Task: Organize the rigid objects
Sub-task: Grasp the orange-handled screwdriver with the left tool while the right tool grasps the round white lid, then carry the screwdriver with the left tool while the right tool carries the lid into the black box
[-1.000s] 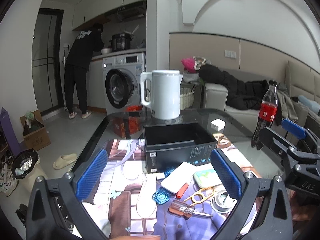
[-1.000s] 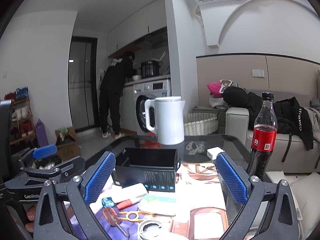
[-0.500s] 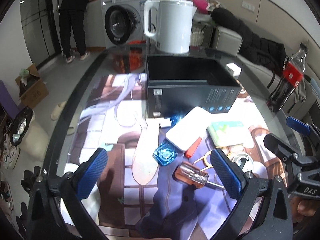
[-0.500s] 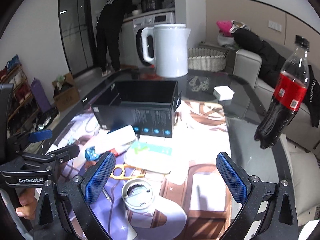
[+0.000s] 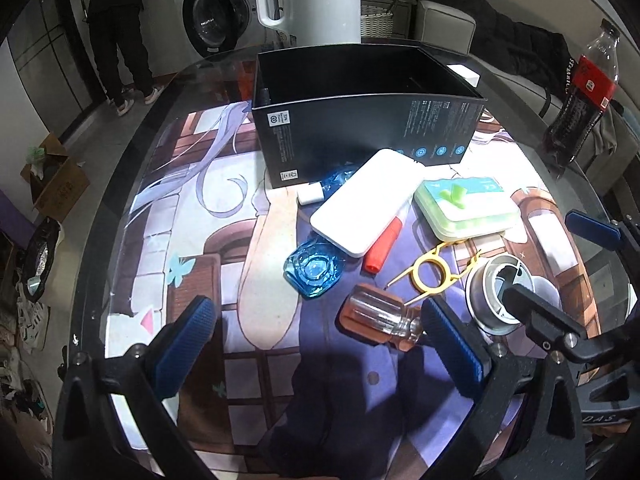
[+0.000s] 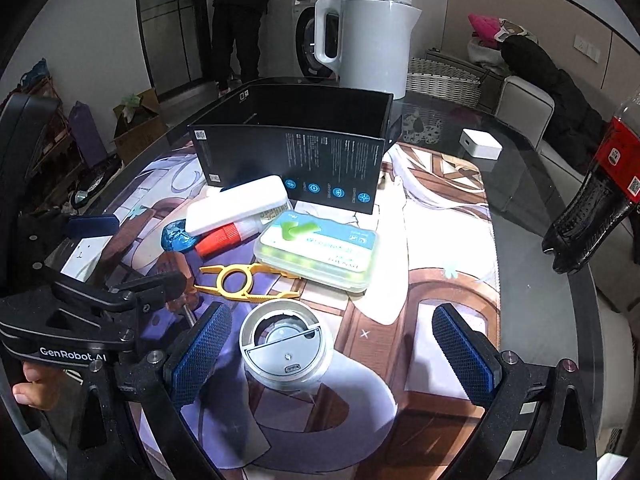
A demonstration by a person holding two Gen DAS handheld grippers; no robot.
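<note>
Clutter piled by black box [image 5: 360, 92]; left claw [image 5: 320, 344] and right claw [image 6: 332, 344] both spread wide, empty. Could easily knock screwdriver [image 5: 380, 318] rolling.

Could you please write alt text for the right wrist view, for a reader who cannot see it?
The open right hand-held gripper hovers over a round white device on a cluttered glass table. Beyond lie yellow tongs, a green-lidded case and an open black box, with a white kettle behind.

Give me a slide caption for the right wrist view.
Open right tool above a round grey device, clutter before an open black box.
</note>
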